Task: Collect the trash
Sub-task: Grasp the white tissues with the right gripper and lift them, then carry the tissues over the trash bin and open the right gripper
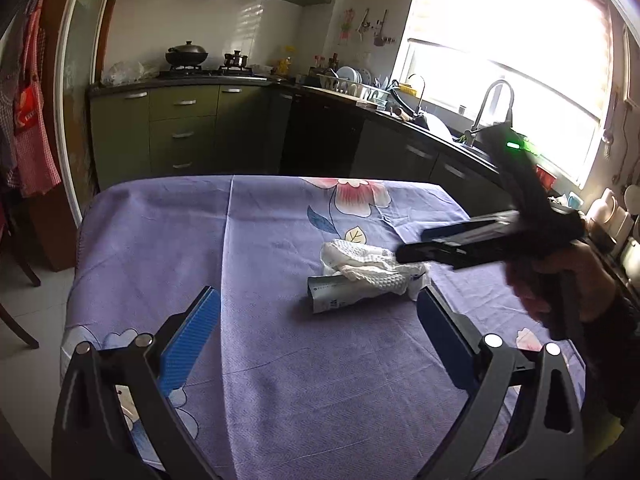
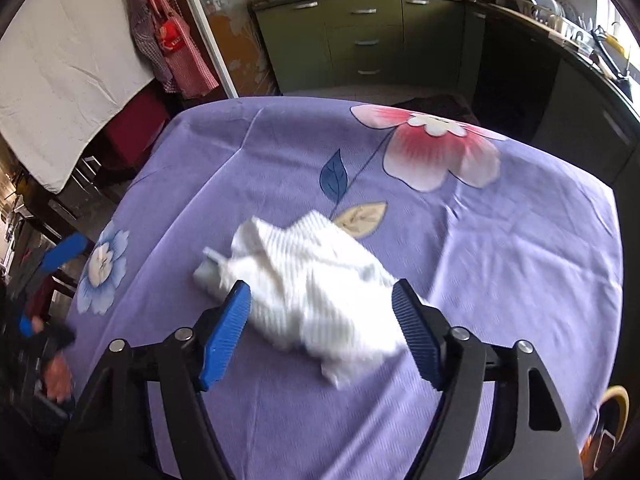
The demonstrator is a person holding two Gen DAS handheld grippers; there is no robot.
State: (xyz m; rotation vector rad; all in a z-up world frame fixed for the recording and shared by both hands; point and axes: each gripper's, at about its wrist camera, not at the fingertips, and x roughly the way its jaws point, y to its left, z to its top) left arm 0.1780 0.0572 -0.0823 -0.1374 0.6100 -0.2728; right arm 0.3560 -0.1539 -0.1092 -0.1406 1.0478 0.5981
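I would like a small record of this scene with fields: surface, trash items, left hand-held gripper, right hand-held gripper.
surface: table with purple floral cloth
trash items: crumpled white paper towel lying over a small flattened carton
left hand-held gripper: open, empty, short of the pile
right hand-held gripper: open, blue pads either side of the towel, not pressing it

Home kitchen: stove (image 1: 204,70), green cabinets (image 1: 180,128), sink faucet (image 1: 494,100), dish rack (image 1: 352,82).
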